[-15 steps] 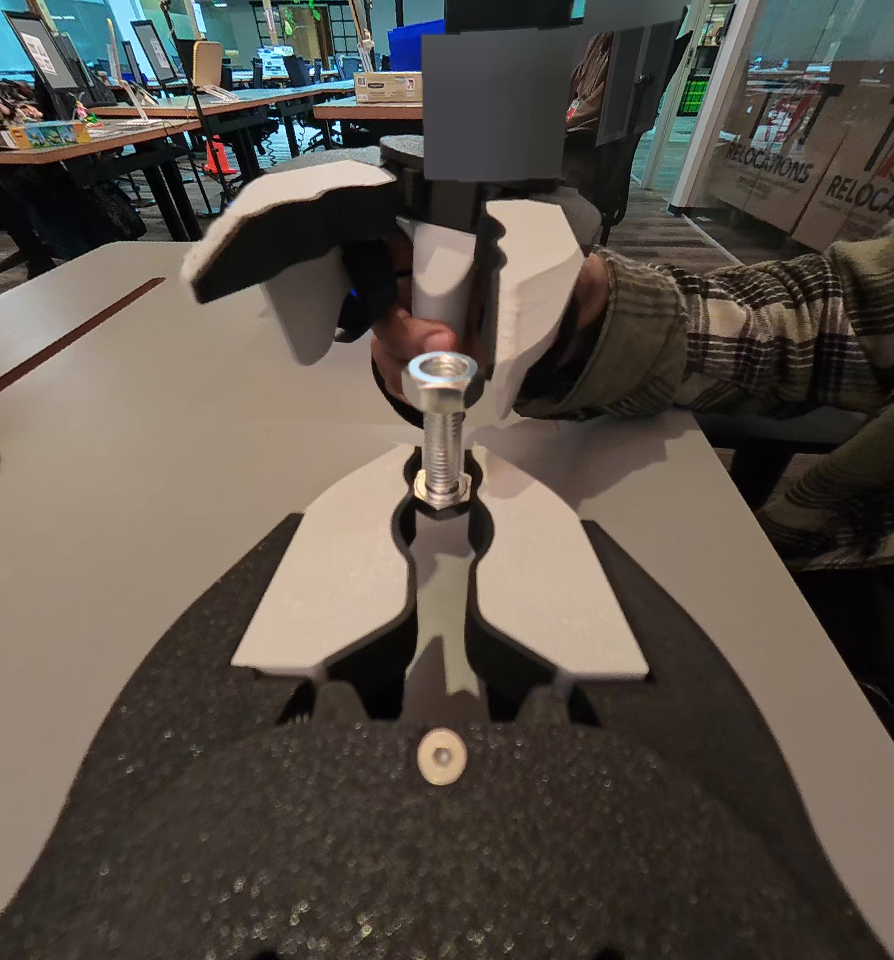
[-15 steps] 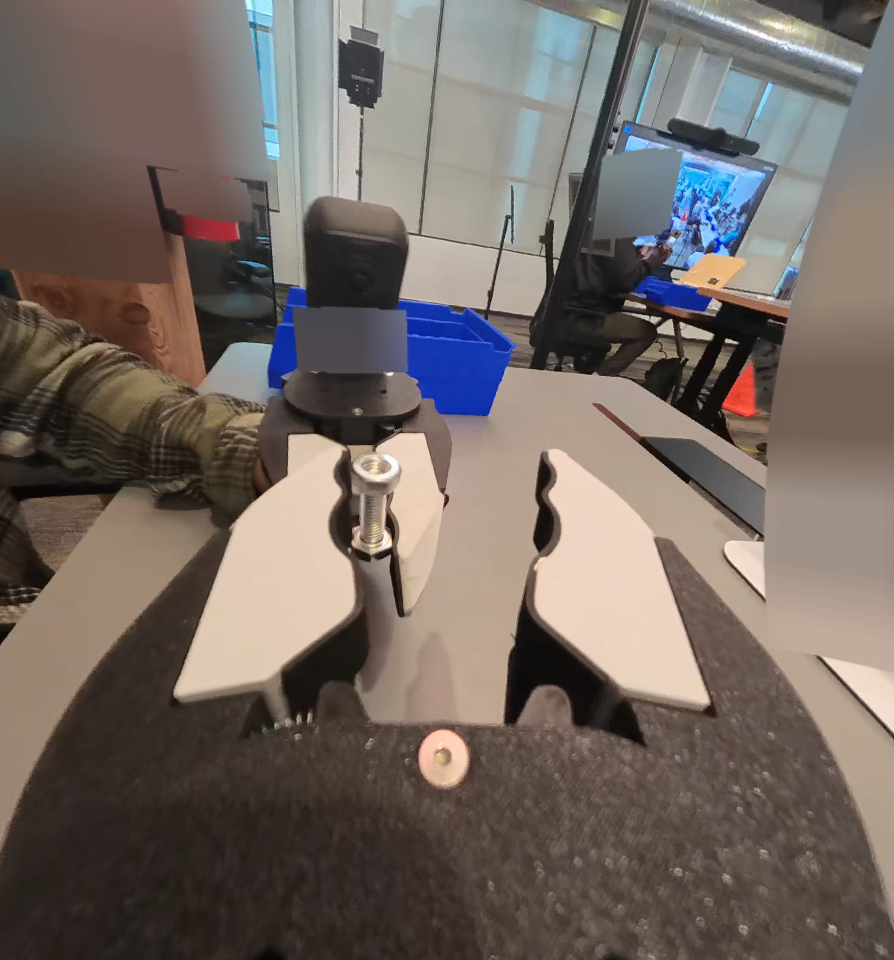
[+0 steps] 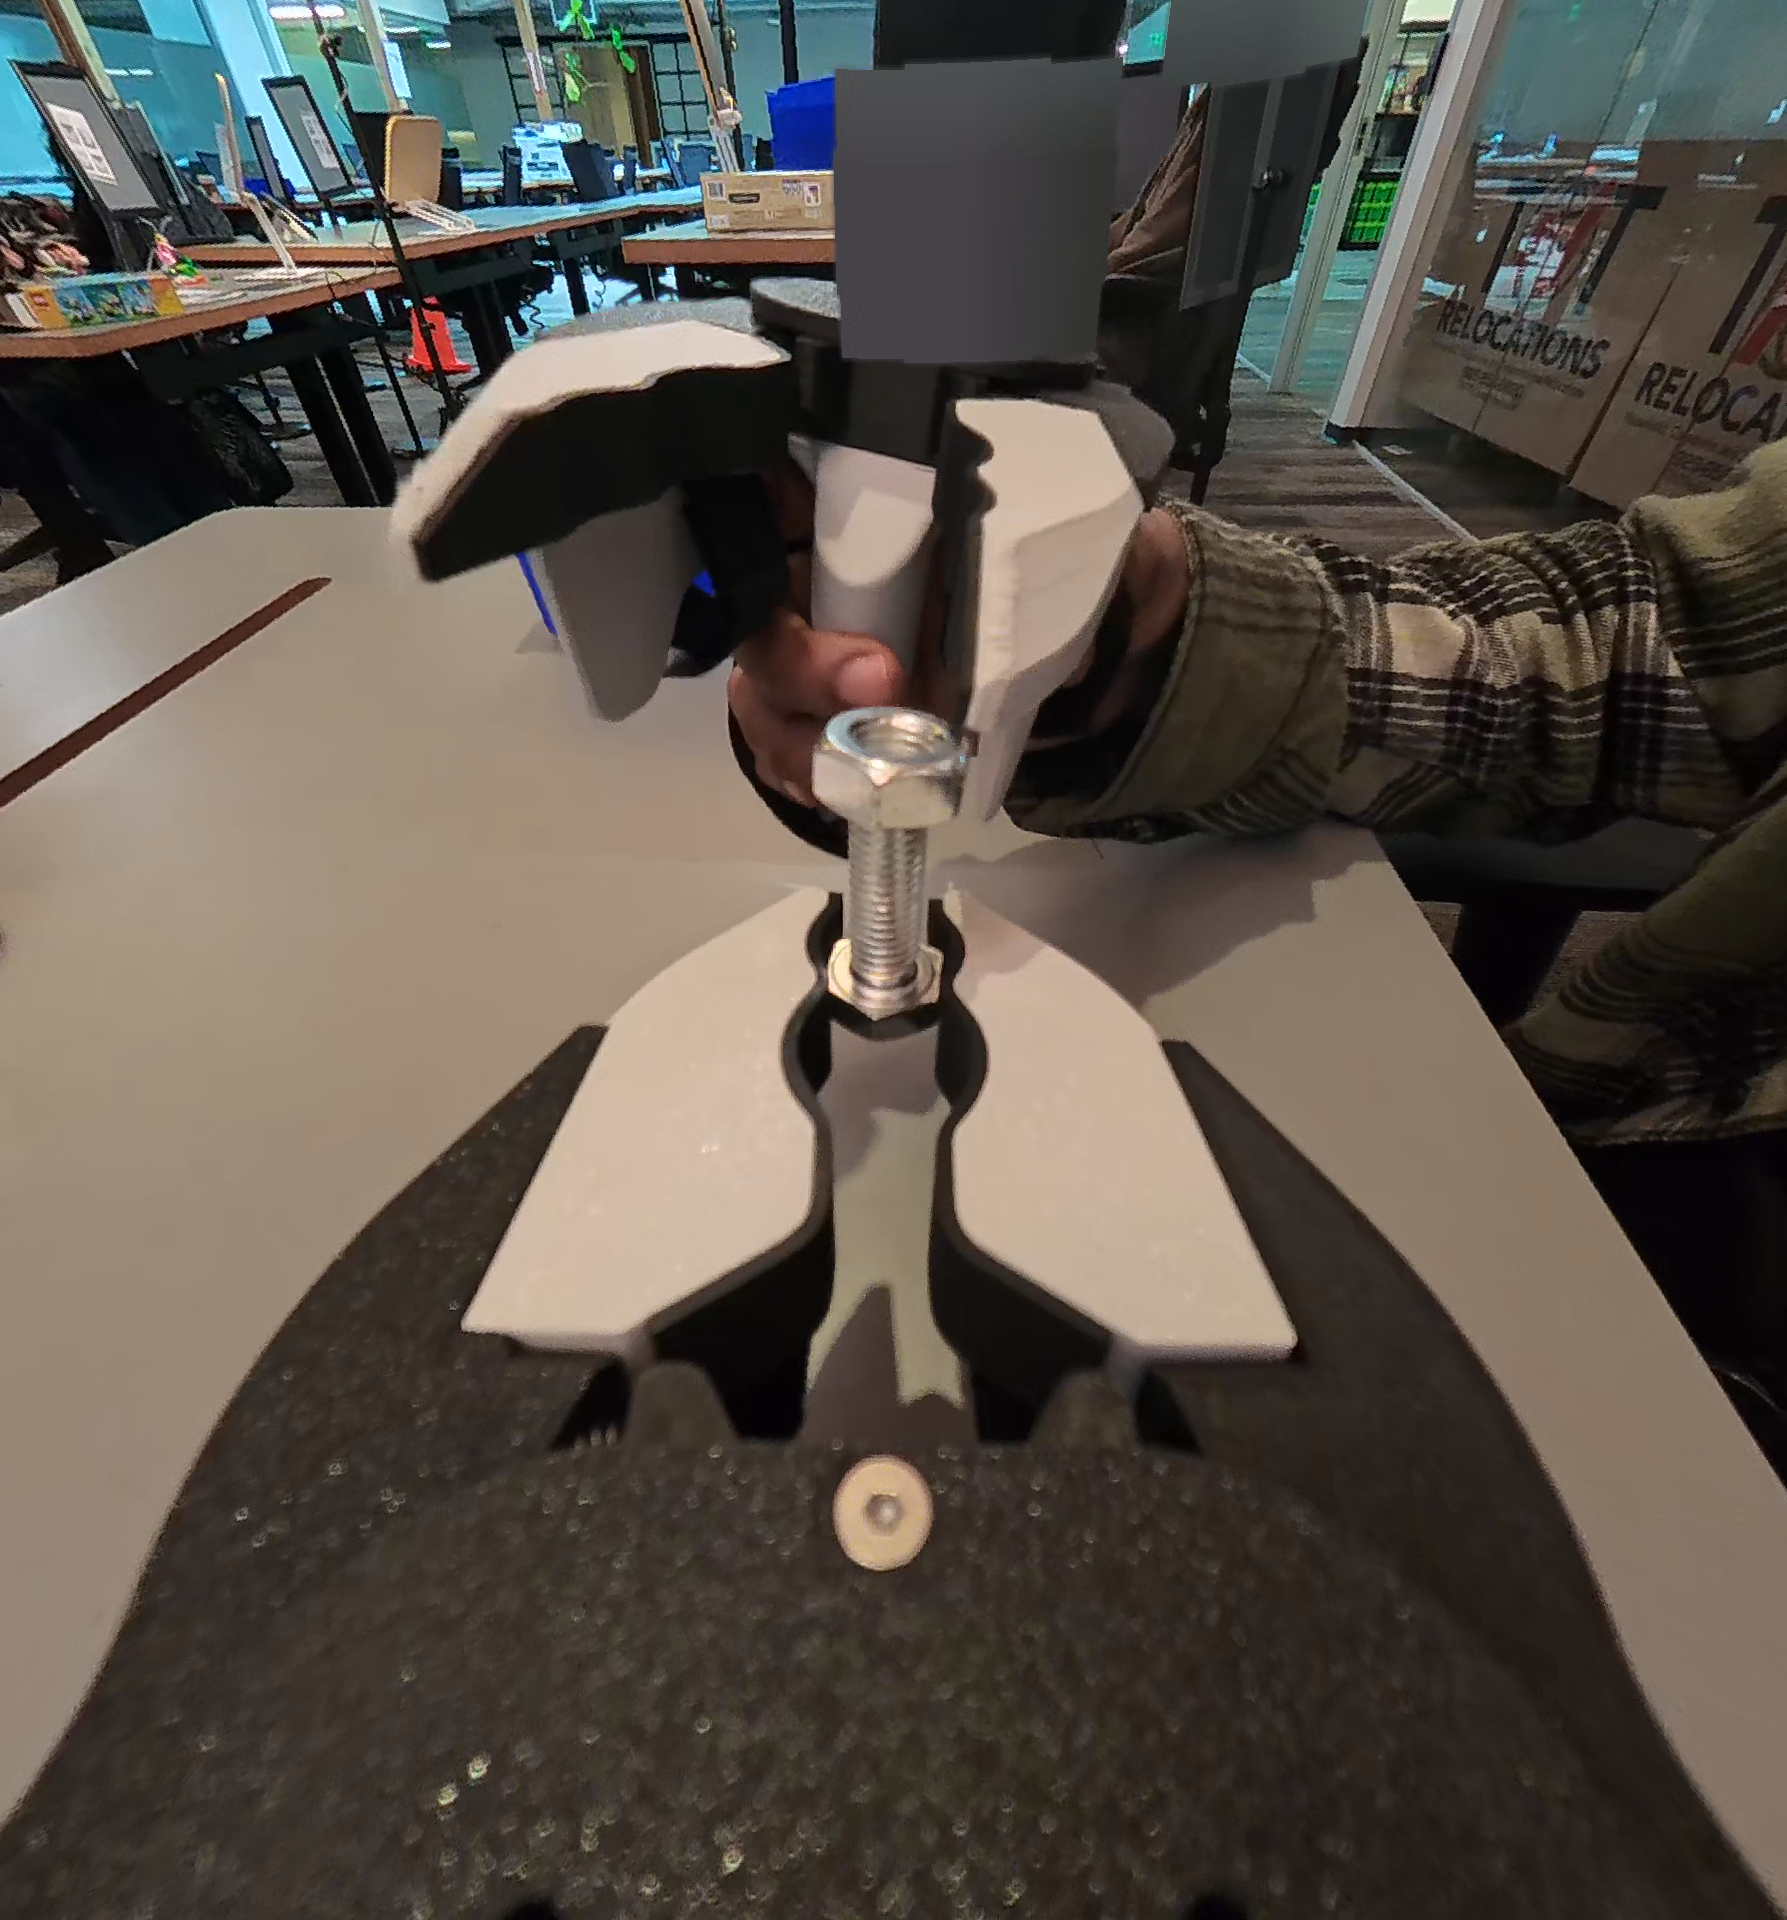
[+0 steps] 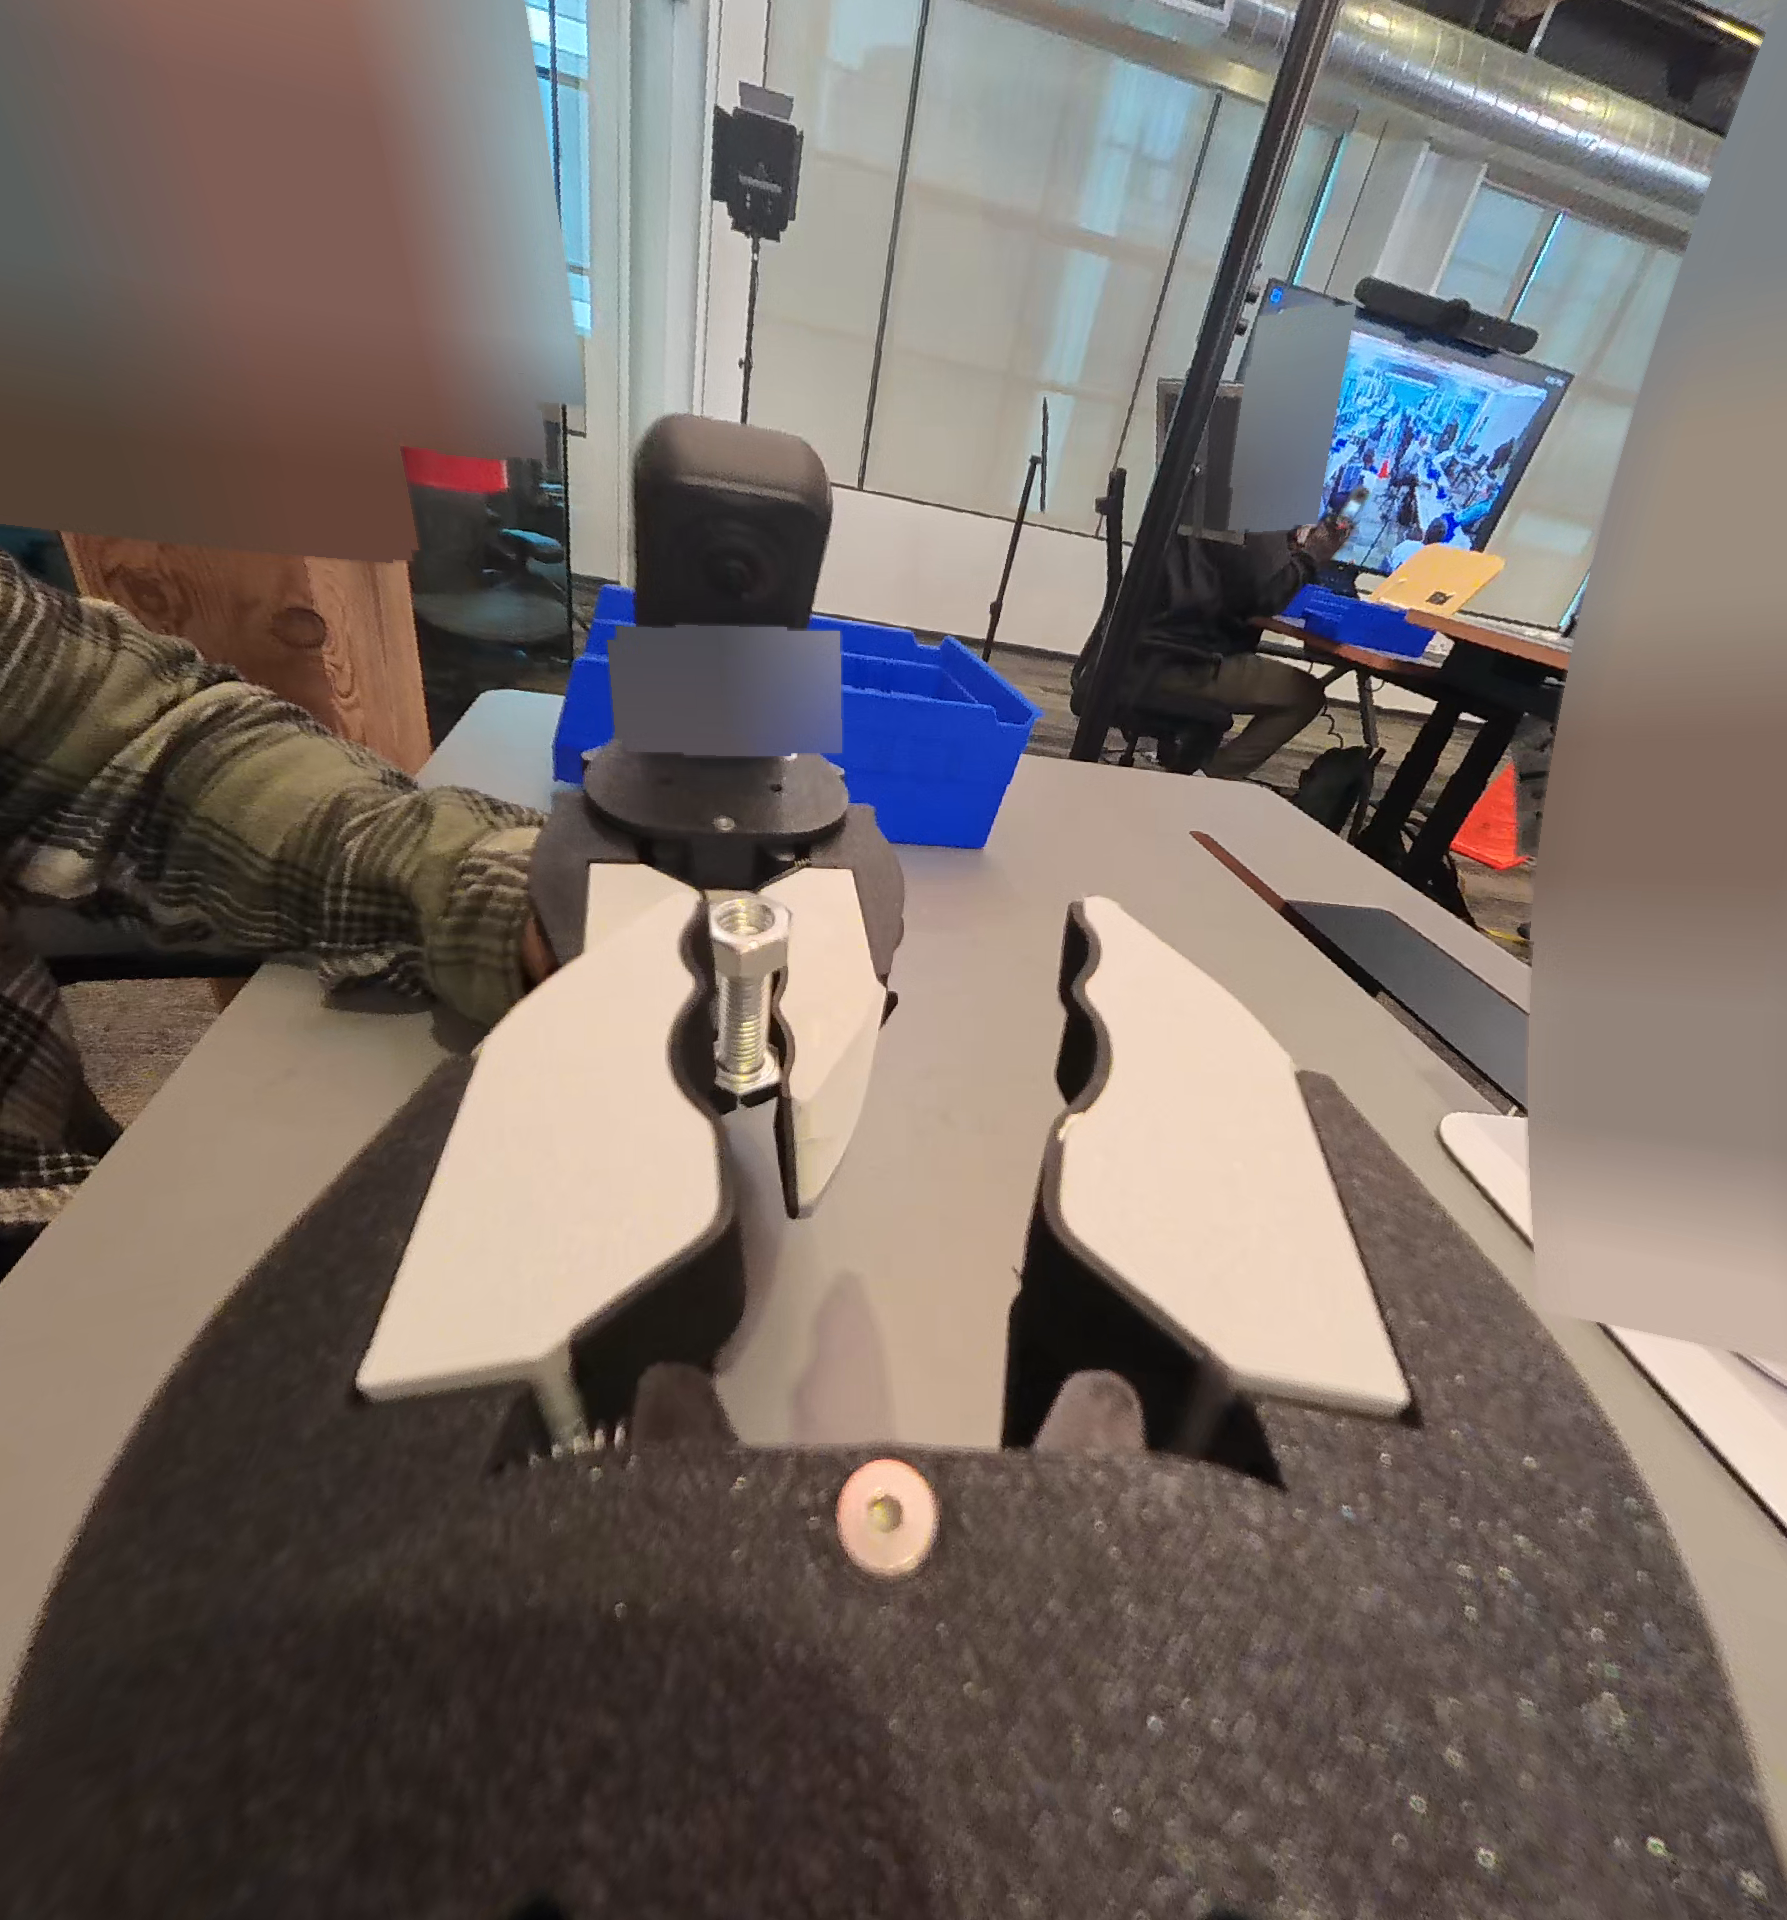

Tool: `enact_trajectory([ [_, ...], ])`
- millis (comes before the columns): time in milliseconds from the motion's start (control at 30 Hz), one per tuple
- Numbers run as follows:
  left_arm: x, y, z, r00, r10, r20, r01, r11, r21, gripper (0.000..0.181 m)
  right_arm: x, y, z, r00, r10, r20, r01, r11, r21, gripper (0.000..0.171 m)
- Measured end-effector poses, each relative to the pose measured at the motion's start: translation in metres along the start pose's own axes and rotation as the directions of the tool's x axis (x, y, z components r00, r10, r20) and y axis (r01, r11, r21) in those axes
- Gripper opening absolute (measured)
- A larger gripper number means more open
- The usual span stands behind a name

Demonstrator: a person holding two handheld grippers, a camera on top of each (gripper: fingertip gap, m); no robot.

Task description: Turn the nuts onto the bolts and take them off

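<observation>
Change: little had moved in half a second.
Left gripper (image 3: pixel 884 1003): stayed clamped on the upright bolt's (image 3: pixel 887 914) head.
Right gripper (image 4: pixel 894 1023): remained spread beside the nut (image 3: pixel 891 771).
Meaning: the nut at the bolt's tip awaited gripping.

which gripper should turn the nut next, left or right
Right. The left gripper is shut on the bolt, holding it upright; the right gripper is open beside the nut atop the bolt, one finger near it.

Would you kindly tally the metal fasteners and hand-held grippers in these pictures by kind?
Upright silver threaded bolt: 1
Silver hexagonal nut at the bolt's top: 1
Left hand-held gripper, shut on the bolt's head: 1
Right hand-held gripper, open: 1
Total: 4
</observation>
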State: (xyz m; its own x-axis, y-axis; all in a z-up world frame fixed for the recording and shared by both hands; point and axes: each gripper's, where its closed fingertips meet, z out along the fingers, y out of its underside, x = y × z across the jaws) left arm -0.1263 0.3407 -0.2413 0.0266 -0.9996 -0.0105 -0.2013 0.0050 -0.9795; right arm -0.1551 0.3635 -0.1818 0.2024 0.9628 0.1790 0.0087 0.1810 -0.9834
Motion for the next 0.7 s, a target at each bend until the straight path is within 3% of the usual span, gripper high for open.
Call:
enact_trajectory([
  [567,0.000,0.001,0.001,1.000,-0.001,0.001,0.001,1.000,-0.004,0.015,-0.014,-0.007,0.004,0.997,-0.070,0.018,0.071,0.997,-0.026,0.054],
  [700,-0.007,0.003,0.000,0.999,-0.023,0.037,0.023,1.000,-0.011,0.015,-0.011,-0.005,0.004,0.992,-0.055,-0.116,0.045,0.995,-0.092,0.042],
])
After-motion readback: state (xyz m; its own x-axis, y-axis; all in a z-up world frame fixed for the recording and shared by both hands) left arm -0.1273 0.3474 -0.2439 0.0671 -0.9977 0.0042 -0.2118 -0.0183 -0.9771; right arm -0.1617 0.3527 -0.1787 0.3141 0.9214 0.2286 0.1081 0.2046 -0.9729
